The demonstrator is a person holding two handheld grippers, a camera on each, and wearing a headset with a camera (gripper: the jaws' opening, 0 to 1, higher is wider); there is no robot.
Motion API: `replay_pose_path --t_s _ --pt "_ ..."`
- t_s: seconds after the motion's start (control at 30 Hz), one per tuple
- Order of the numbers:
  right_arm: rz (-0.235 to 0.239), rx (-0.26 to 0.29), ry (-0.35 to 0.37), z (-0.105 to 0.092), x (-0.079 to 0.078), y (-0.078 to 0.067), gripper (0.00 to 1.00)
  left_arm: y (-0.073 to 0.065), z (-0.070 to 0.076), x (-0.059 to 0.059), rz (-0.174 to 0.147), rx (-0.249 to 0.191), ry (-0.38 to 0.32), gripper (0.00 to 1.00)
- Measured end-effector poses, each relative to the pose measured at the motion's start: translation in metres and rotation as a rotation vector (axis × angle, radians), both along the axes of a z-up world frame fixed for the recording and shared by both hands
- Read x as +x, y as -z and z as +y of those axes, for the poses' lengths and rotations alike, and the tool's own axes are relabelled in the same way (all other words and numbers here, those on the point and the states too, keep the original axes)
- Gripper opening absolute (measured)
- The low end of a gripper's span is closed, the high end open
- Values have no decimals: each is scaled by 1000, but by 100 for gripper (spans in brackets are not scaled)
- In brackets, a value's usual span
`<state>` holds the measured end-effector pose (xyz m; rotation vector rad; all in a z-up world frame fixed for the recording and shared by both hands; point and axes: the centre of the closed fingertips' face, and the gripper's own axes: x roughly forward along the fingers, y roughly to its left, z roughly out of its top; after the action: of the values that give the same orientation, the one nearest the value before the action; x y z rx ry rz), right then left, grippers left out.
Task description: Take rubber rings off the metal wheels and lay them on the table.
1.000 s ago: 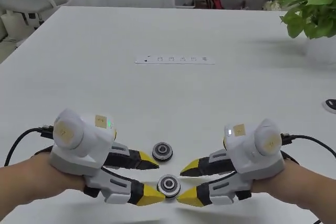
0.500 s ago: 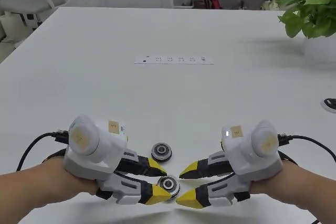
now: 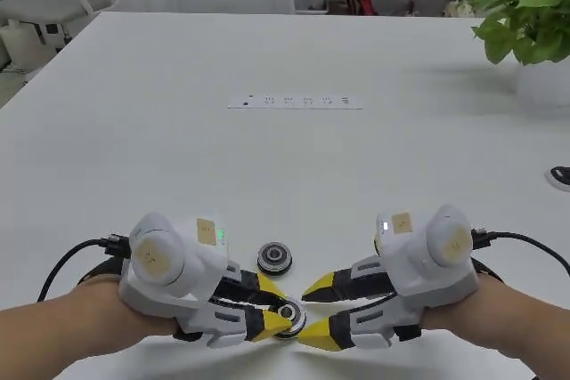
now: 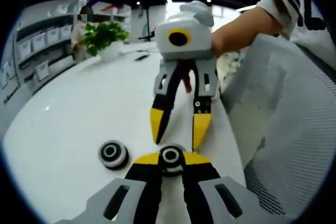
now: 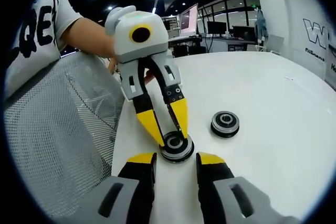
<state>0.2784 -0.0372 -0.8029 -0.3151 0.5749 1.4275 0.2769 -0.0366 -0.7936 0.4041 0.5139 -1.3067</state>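
Two metal wheels with black rubber rings lie on the white table [image 3: 294, 175]. The near wheel [image 3: 288, 315] [image 4: 171, 157] [image 5: 176, 147] sits between the yellow tips of my left gripper [image 3: 277, 312] [image 4: 171, 159], which is shut on it. The left gripper [image 5: 170, 128] comes in from above in the right gripper view. My right gripper [image 3: 309, 311] [image 5: 176, 160] faces it, open, tips just short of that wheel, and appears as [image 4: 181, 127] in the left gripper view. The second wheel [image 3: 274, 257] [image 4: 113, 154] [image 5: 225, 124] lies free a little farther out.
A white power strip [image 3: 294, 101] lies mid-table. A potted plant [image 3: 525, 6] stands at the far right, and a dark cable end [image 3: 561, 177] rests at the right edge. The table's near edge runs right under the grippers. Chairs stand beyond the far edge.
My left gripper has slid right and narrowed its jaws onto the near wheel. The right gripper has barely moved. The far wheel stays put.
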Motion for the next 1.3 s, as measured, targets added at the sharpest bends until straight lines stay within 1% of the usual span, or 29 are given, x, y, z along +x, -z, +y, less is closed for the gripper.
replay_pose_path --t_s 0.07,0.2,0.3,0.37,0.4,0.53,0.7,0.93,1.13,1.2,1.3 --pt "-1 -8 -9 1 -2 2 27 1 -1 2 -3 -1 -6 14" --pt "-9 -15 -11 3 -3 5 26 2 -2 4 1 -7 -16 14" --pt "15 -2 10 4 -2 5 26 2 -2 5 4 -18 -26 14" --pt "17 -2 17 5 -1 6 25 1 -3 5 1 -19 -28 14" --pt "27 7 26 5 -1 5 25 1 -3 6 0 -19 -29 14" --pt "35 17 43 7 0 4 25 1 -3 7 1 -23 -35 14" --pt "23 12 41 7 1 4 25 1 -5 8 0 -27 -39 14" --pt "38 8 46 5 1 4 23 1 -5 8 -4 -34 -42 14" --pt "40 5 43 2 0 4 21 1 -5 8 -10 -34 -43 14" --pt "24 -2 36 2 0 4 20 1 -5 7 -8 -37 -46 14" --pt "14 -17 27 -1 0 5 18 1 -4 7 -4 -41 -50 13"
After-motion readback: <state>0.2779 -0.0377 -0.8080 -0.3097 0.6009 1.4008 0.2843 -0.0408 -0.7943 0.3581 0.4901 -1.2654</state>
